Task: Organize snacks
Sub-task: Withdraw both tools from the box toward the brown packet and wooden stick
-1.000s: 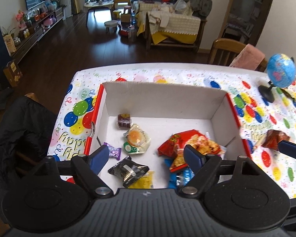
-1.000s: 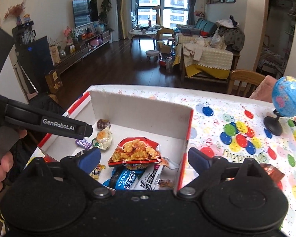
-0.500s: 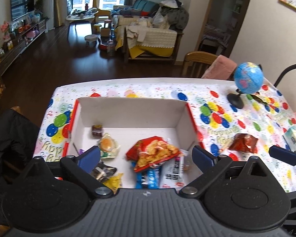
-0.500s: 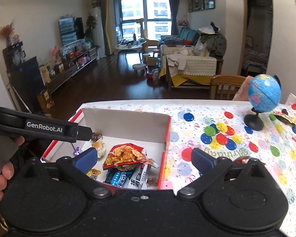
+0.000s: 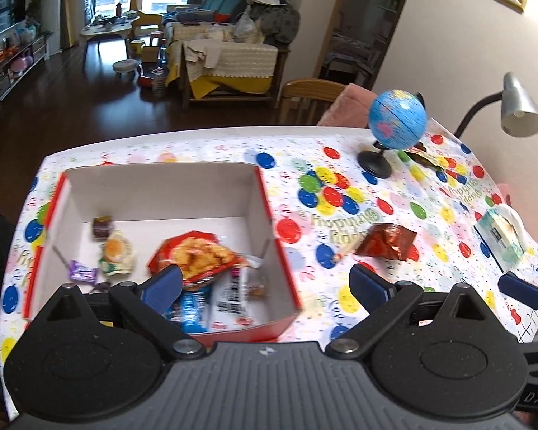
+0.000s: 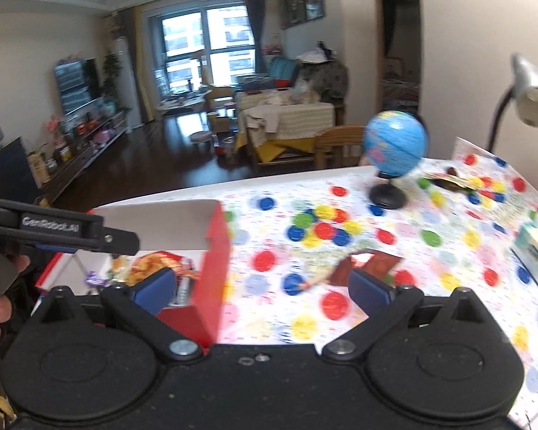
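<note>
Item: red-and-white cardboard box [image 5: 262, 193], open-topped, on the counter [image 5: 340, 150] under a balloon-print birthday cloth; contents a red chip packet [image 5: 197, 254], blue and white sachets, a purple sweet [image 5: 83, 271], an egg-print pouch [image 5: 116, 254] and a small dark candy [image 5: 102, 227]. Outstanding: one dark red snack packet [image 5: 385, 240], lying flat on the cloth well right of the box, a thin stick-like item [image 5: 346, 252] just beside it; a further dark wrapper [image 5: 426, 156] lay behind the globe [image 5: 398, 120]. Left claw [image 5: 265, 283]: spread wide, nothing between its pads, poised over the box's right wall. Right claw [image 6: 262, 285]: likewise spread and empty, the red packet [image 6: 371, 265] just ahead near its right finger. Risks, as judged: a flat foil packet could slide on the smooth cloth under the pads, or the cloth could be pinched with it and dragged; a low carry back could catch the box's raised right wall and shove the box. Surroundings: the globe on its black stand, a grey desk lamp [image 5: 520, 107] and a teal tissue pack [image 5: 502, 240] at the right edge, none between claw and packet. The two claws sat close together, so crossing paths was the likeliest obstruction.
</note>
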